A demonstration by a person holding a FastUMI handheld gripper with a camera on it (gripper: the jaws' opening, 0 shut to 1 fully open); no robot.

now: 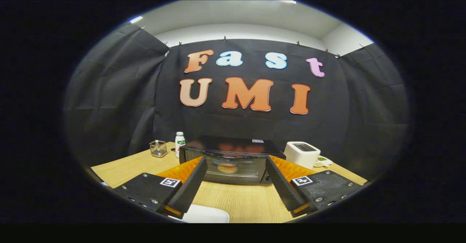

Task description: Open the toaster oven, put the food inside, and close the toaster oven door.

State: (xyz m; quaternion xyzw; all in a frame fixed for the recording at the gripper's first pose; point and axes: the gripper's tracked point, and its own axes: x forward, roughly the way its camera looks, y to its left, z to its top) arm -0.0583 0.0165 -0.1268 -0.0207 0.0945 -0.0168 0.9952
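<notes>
Tool [233, 184] wide open, empty, above table [236, 203]. Toaster oven [231, 159] door shut w/ food [227, 167] inside; task looks done, I just back off.

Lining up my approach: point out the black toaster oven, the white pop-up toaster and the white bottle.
Black toaster oven [233, 152], gripper view: glossy top panel.
White pop-up toaster [300, 156], gripper view: front wall.
White bottle [180, 141], gripper view: body.

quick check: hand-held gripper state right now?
Hand-held gripper: open, holding nothing, fingers spread over the wooden table, aimed at the closed toaster oven just ahead.
</notes>
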